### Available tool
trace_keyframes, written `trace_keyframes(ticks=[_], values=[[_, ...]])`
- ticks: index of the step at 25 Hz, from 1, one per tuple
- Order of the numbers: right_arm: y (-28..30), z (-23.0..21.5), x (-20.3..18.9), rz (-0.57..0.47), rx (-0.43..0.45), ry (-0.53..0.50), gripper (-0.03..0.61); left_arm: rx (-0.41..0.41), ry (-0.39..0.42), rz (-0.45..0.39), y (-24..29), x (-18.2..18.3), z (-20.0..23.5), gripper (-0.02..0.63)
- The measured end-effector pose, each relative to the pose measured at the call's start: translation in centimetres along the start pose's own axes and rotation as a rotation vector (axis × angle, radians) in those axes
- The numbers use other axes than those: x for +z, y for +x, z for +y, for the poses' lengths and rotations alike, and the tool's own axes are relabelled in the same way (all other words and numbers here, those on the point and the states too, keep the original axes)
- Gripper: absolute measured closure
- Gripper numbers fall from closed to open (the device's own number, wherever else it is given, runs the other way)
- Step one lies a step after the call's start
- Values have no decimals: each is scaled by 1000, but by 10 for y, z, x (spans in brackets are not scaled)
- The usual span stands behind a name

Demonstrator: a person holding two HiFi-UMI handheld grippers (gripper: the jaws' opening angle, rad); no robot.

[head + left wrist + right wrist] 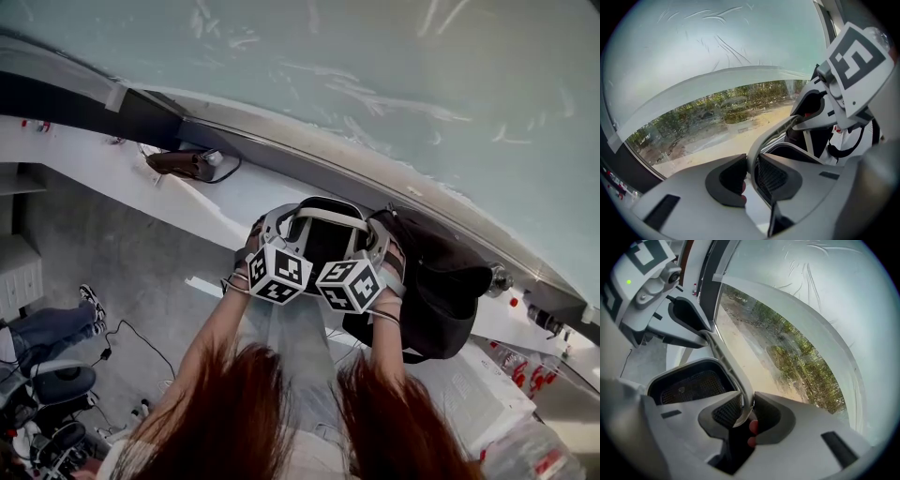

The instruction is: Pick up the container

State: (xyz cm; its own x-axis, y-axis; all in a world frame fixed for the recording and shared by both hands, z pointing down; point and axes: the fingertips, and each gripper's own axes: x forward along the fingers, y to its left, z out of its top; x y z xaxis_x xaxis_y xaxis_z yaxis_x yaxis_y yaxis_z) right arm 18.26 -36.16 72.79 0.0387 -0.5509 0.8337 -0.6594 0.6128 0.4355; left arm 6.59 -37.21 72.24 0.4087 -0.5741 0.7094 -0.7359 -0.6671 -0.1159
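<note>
The container (323,223) sits in the middle of the scene, between the two grippers and in front of the person, over a white ledge (178,202) that runs below a large window (394,66). No view shows whether it rests on the ledge. It is a rounded tub with a thick, pale grey rim (723,355), a dark inside and a fine mesh floor (691,386). The left gripper (751,171) is clamped on the left side of the rim, which is pinched between its ribbed pads. The right gripper (746,409) is closed on the right side of the rim in the same way. A black bag (441,281) lies just right of the container, touching it or nearly so.
</note>
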Motion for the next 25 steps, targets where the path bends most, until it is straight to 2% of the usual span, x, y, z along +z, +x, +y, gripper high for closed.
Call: trace_keyframes(ticks=[3,17,25], values=[[-2,-1,0,-13,-9,6,503,13,-4,4,-1,0,0,525],[-21,8,-4,-49,-4,8,505,34,13,44,-20,-3,-9,526],[-36,14,-6,-60,-5,-45,503,27,34,68,-37,-8,-19,526]])
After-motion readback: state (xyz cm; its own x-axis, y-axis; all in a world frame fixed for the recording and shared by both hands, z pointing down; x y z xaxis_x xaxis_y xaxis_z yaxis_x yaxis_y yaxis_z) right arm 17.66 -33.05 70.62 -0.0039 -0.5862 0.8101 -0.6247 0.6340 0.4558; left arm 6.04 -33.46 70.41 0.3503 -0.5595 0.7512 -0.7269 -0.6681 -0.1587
